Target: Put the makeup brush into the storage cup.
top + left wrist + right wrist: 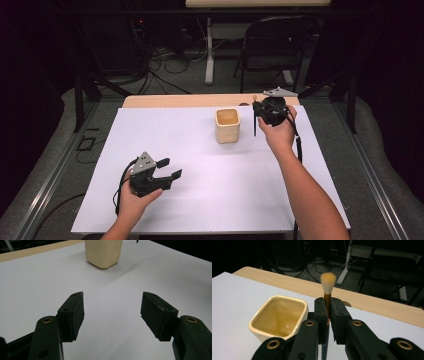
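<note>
My table sheet (200,150) is evenly lit from overhead with soft, faint shadows; far room stays dim, slightly grainy, and near jaws blur.

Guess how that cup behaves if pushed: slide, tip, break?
The cup looks squat and square with a flat base, so it probably slides rather than tips. Its glossy glaze suggests ceramic: likely heavy for its size, slippery, and chippable.

The high view looks forward and down on the whole white table (200,165) from far. The left gripper view sits low and close over the table, facing the cream cup (103,252) at its top edge. The right gripper view, very close, has this cup (278,317) at lower left.
</note>
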